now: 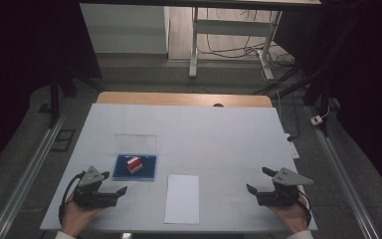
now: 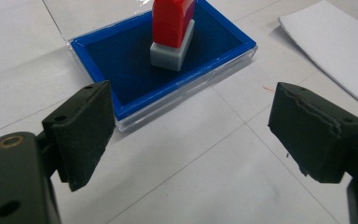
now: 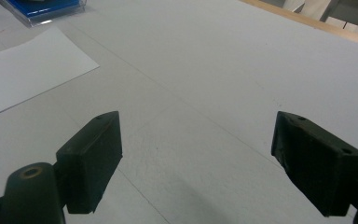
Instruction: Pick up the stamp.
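You are holding the left gripper (image 1: 110,182) near the left front edge of the table (image 1: 219,124), jaws spread wide and gripping nothing, facing the blue ink pad (image 2: 135,79) lying just beyond it. The red stamp (image 2: 171,32) is standing upright on that pad, left of the white paper sheet (image 1: 182,198). You are resting the right gripper (image 1: 258,180) at the near right, jaws likewise wide and empty, well apart from the pad.
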`<state>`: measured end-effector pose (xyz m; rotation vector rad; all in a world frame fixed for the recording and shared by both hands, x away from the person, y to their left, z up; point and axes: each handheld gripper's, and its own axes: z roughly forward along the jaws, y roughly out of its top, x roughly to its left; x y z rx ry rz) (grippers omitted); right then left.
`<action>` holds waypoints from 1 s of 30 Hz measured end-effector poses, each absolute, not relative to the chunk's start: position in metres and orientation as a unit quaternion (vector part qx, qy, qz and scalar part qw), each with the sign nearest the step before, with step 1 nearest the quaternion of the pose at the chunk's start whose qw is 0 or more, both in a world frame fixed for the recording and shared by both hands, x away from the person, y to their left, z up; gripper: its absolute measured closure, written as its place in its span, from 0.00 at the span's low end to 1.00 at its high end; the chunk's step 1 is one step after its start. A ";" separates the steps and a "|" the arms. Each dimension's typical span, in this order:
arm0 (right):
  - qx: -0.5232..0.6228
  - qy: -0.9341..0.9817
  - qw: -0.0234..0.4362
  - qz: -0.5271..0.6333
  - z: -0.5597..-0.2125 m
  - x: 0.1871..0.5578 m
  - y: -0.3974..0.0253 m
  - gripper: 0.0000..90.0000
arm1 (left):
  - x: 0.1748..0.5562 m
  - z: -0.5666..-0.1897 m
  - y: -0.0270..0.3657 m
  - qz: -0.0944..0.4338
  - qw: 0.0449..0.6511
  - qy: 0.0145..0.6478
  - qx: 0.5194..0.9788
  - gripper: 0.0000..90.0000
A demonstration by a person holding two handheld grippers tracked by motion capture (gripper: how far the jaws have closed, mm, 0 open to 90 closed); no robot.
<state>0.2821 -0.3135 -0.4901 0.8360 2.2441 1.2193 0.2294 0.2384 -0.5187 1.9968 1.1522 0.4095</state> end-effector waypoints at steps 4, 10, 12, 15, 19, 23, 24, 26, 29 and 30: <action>0.300 0.816 0.222 0.442 -0.491 0.283 -0.314 0.19 | 0.229 -0.519 0.238 0.160 0.388 0.451 0.787 0.18; 0.295 0.820 0.221 0.437 -0.491 0.282 -0.313 0.21 | 0.229 -0.518 0.240 0.161 0.388 0.452 0.787 0.18; 0.296 0.820 0.224 0.437 -0.492 0.282 -0.313 0.22 | 0.229 -0.518 0.240 0.163 0.387 0.453 0.787 0.18; 0.292 0.820 0.224 0.438 -0.493 0.281 -0.313 0.23 | 0.229 -0.518 0.240 0.162 0.385 0.454 0.787 0.18; 0.289 0.823 0.226 0.434 -0.493 0.281 -0.312 0.24 | 0.229 -0.517 0.241 0.162 0.386 0.455 0.786 0.18; 0.287 0.823 0.225 0.435 -0.493 0.281 -0.312 0.24 | 0.229 -0.516 0.241 0.164 0.385 0.455 0.786 0.18; 0.288 0.823 0.226 0.434 -0.493 0.280 -0.312 0.24 | 0.229 -0.516 0.241 0.163 0.384 0.454 0.787 0.18; 0.286 0.824 0.223 0.435 -0.494 0.281 -0.311 0.24 | 0.229 -0.516 0.241 0.164 0.384 0.455 0.786 0.18; 0.283 0.826 0.221 0.434 -0.495 0.281 -0.310 0.25 | 0.229 -0.514 0.241 0.165 0.385 0.453 0.787 0.18; 0.283 0.827 0.222 0.432 -0.495 0.280 -0.310 0.25 | 0.229 -0.513 0.242 0.165 0.385 0.453 0.787 0.18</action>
